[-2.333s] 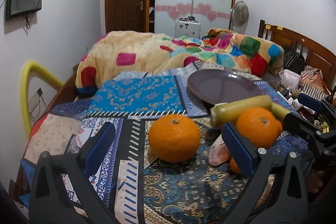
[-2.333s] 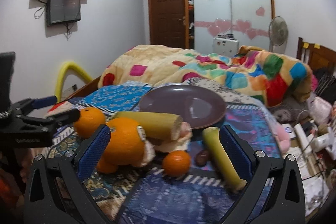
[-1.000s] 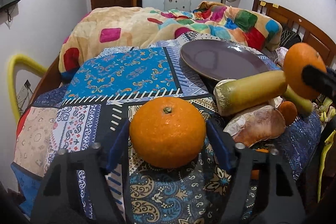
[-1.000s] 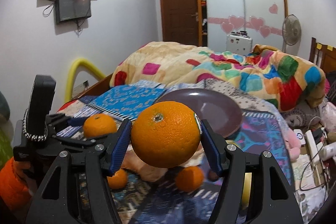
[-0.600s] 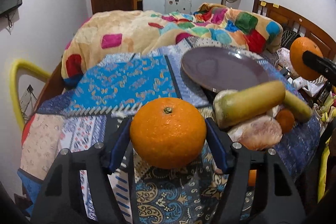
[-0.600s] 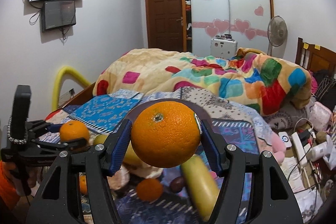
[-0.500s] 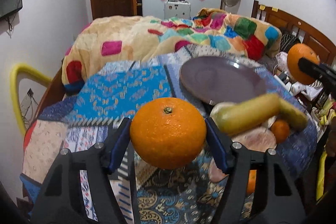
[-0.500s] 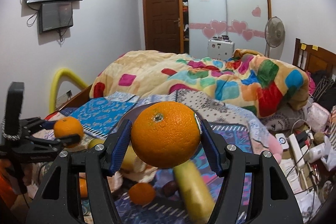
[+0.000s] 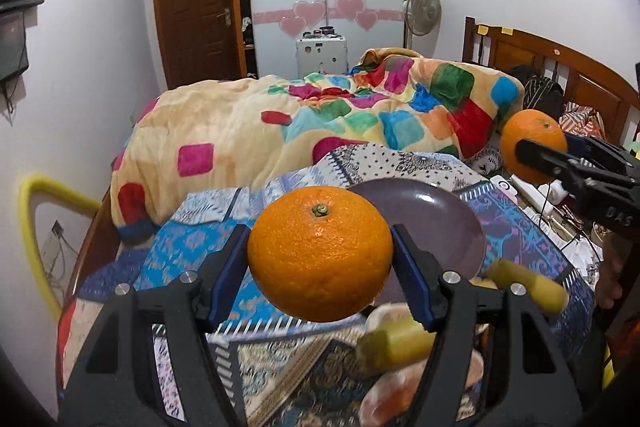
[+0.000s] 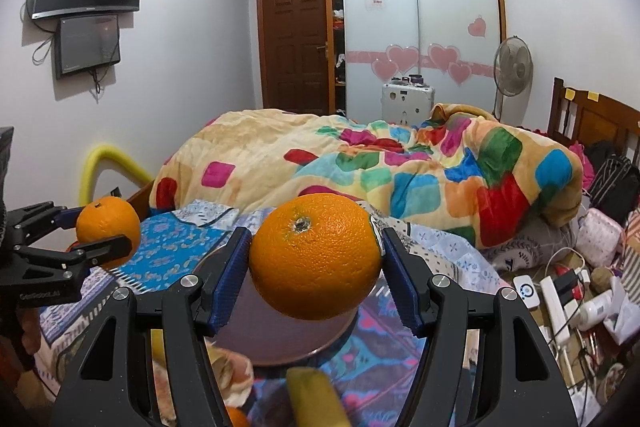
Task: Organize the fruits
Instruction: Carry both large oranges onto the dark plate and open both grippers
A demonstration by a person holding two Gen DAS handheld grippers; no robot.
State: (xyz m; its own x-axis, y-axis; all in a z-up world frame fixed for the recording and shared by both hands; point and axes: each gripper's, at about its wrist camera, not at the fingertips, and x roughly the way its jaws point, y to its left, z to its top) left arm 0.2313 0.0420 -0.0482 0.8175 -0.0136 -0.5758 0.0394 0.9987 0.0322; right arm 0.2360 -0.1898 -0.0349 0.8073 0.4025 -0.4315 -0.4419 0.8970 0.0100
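Observation:
My left gripper (image 9: 320, 259) is shut on a large orange (image 9: 320, 253) and holds it in the air in front of the purple plate (image 9: 448, 223). My right gripper (image 10: 314, 265) is shut on a second orange (image 10: 316, 261) above the same plate (image 10: 280, 339). Each held orange also shows in the other view: the right one at far right (image 9: 530, 145), the left one at far left (image 10: 108, 227). Yellow bananas (image 9: 396, 343) and a peach-coloured fruit (image 9: 396, 395) lie on the patterned cloth below.
A patchwork blanket (image 9: 280, 131) is heaped on the bed behind the plate. A wooden headboard (image 9: 560, 75) stands at right, with a power strip and cables (image 10: 560, 291) beside the bed. A yellow foam tube (image 9: 36, 227) arcs at left.
Both grippers closed on oranges, lifted them off the cloth and rose toward the plate. The views now sit higher, with the bananas and other fruit lower in frame.

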